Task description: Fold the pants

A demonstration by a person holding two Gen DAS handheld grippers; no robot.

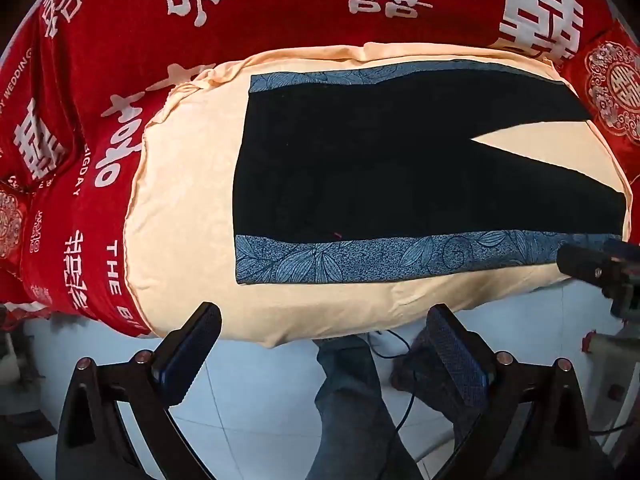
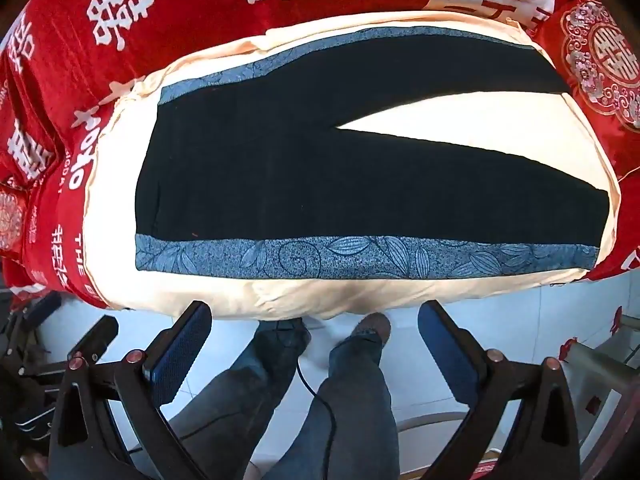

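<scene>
Pants (image 2: 360, 168) lie flat on the cream cushion (image 2: 460, 116); we hold both hand-held grippers, left (image 1: 320, 344) and right (image 2: 316, 340), above, pointing down, jaws spread, empty.

I am seeing open air over the pants (image 2: 320, 168), which are lying flat on the cream sheet (image 2: 360, 296); nothing is standing on them. Both hand-held grippers are hanging wide apart off the bed's near edge. Below, the person's legs (image 2: 352, 392) and a black cable (image 2: 316, 396) are crowding the floor (image 1: 248, 392).
</scene>
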